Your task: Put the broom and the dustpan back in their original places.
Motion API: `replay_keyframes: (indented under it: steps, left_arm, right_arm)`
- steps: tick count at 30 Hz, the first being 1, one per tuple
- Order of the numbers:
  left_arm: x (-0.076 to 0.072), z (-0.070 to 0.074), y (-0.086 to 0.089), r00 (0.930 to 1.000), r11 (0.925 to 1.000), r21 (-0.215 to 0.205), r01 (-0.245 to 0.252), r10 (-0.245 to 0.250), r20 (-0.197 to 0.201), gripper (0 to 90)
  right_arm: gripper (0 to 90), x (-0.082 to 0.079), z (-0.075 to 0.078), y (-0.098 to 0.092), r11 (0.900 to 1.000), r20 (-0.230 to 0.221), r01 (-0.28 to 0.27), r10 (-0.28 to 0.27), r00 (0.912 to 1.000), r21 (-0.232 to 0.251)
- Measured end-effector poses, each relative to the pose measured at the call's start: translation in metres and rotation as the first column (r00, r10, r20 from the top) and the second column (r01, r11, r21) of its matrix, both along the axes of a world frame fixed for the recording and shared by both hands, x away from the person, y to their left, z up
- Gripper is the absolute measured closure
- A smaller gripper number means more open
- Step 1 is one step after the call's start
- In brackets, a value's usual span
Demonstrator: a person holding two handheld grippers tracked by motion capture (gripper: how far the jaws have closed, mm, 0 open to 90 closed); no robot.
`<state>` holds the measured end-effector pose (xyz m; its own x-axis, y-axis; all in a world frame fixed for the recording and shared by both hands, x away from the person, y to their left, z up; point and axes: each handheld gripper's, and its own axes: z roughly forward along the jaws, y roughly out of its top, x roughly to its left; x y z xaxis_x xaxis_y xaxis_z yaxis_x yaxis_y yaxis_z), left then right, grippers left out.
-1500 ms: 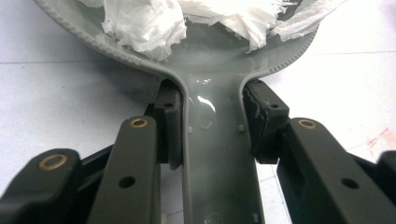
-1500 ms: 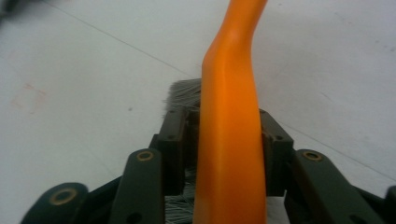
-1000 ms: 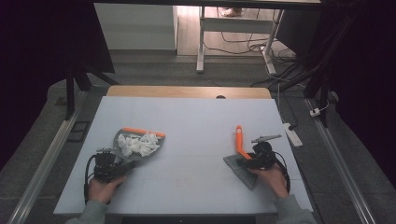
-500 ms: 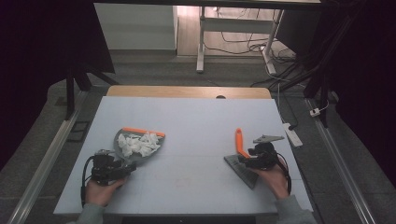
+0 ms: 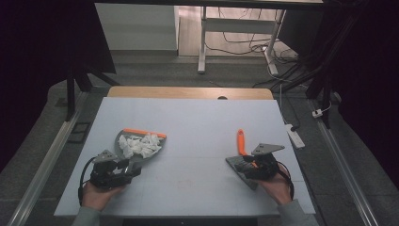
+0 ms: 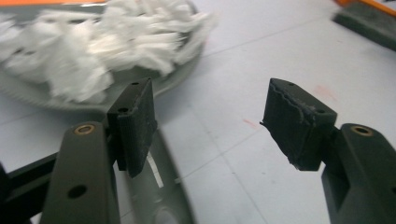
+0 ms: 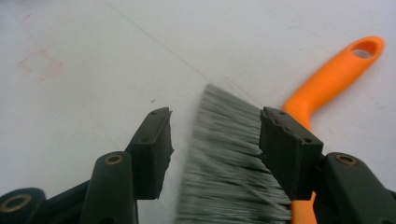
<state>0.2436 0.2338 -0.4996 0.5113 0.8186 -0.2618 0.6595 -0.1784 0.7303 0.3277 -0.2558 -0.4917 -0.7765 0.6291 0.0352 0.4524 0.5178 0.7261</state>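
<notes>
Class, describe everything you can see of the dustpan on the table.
The dustpan is grey, seemingly plastic, with an orange strip along its far edge. It lies flat on the pale table's left half, heaped with white shredded scraps. Its handle points toward the person, running under the left claw, whose jaws have just been opening and stand apart above it, gripping nothing.

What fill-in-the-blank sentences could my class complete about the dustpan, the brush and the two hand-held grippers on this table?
1. The white paper scraps lie heaped in the grey ____.
2. The brush has grey bristles and a handle coloured ____.
3. The left hand-held gripper stands with its jaws ____, nothing pressed between the pads.
4. In the right gripper view, the right hand-held gripper has the brush's ____ between its open jaws.

Missing words: dustpan; orange; open; bristles
</notes>
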Motion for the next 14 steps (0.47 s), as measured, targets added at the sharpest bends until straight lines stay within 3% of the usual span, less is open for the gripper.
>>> replay_keyframes:
  steps: [7,14]
  left_arm:
    - [0.0024,-0.0033,0.0001,0.9996,0.9996,0.004,0.026,-0.026,-0.011,35.4]
    - [0.0030,-0.0037,-0.0008,0.9993,0.9993,0.010,0.036,-0.035,-0.014,35.0]
  right_arm:
    - [44.3,-0.0078,-0.0025,0.0022,0.999,0.018,-0.045,0.045,0.9988,0.000]
    - [44.3,-0.0086,-0.0019,0.0019,0.999,0.030,-0.052,0.052,0.9982,0.006]
